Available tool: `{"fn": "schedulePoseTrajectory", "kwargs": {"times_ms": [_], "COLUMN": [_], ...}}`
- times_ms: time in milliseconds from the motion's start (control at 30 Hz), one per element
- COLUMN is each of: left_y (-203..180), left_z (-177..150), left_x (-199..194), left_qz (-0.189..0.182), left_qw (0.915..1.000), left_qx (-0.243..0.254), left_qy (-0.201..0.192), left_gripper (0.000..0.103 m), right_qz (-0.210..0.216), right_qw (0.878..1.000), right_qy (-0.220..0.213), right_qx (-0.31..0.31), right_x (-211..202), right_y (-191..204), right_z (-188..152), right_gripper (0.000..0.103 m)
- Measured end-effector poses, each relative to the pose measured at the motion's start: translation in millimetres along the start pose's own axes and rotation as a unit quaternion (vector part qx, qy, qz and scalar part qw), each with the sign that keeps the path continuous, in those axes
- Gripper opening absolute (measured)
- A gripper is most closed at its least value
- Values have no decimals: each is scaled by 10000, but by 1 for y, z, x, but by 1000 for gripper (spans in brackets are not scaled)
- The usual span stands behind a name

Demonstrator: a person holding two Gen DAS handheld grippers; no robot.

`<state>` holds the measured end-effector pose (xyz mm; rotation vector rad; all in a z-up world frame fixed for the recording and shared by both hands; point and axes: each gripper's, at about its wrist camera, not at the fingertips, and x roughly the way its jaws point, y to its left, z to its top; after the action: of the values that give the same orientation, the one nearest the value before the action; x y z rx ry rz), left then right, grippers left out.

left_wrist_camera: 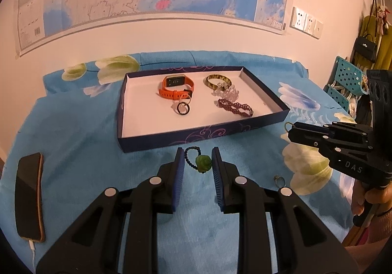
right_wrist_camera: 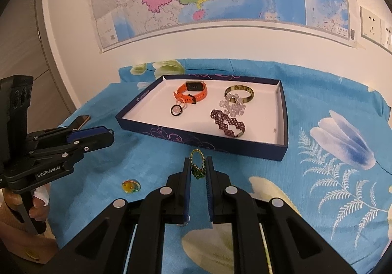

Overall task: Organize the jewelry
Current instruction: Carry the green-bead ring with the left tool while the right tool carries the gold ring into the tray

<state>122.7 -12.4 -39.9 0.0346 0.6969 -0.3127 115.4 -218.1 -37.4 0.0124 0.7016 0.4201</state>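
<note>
A dark blue tray [left_wrist_camera: 196, 134] [right_wrist_camera: 203, 140] with a white floor holds an orange watch [left_wrist_camera: 177, 88] [right_wrist_camera: 193, 92], a small ring [left_wrist_camera: 183, 108] [right_wrist_camera: 176, 110], a gold bangle [left_wrist_camera: 218, 80] [right_wrist_camera: 238, 92], a clear bead bracelet [left_wrist_camera: 226, 92] [right_wrist_camera: 232, 106] and a dark red beaded bracelet [left_wrist_camera: 236, 107] [right_wrist_camera: 227, 124]. My left gripper [left_wrist_camera: 197, 163] is open around a dark bead bracelet with a green bead [left_wrist_camera: 202, 163] lying on the cloth. My right gripper [right_wrist_camera: 199, 170] is closed on a green bead ring [right_wrist_camera: 197, 163], also seen from the left wrist [left_wrist_camera: 288, 127].
A blue flowered cloth [left_wrist_camera: 85, 151] [right_wrist_camera: 318, 176] covers the table. A phone [left_wrist_camera: 29, 195] lies at the left edge. A small ring [left_wrist_camera: 279, 179] and a yellow-green pendant [right_wrist_camera: 131, 186] lie loose on the cloth. Teal baskets [left_wrist_camera: 345, 80] stand at the right.
</note>
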Motion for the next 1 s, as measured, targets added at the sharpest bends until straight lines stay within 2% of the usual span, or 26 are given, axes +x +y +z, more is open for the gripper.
{"fn": "schedulePoseTrajectory", "kwargs": {"times_ms": [1000], "left_y": [0], "left_z": [27], "left_x": [17], "left_qz": [77], "left_qw": [9998], "left_qx": [3], "left_qy": [-179], "left_gripper": [23], "right_qz": [-48], "right_qw": [9998], "right_qy": [-147], "right_qx": [-116], "right_x": [11], "right_y": [-9], "right_z": [26], "right_gripper": [10]}}
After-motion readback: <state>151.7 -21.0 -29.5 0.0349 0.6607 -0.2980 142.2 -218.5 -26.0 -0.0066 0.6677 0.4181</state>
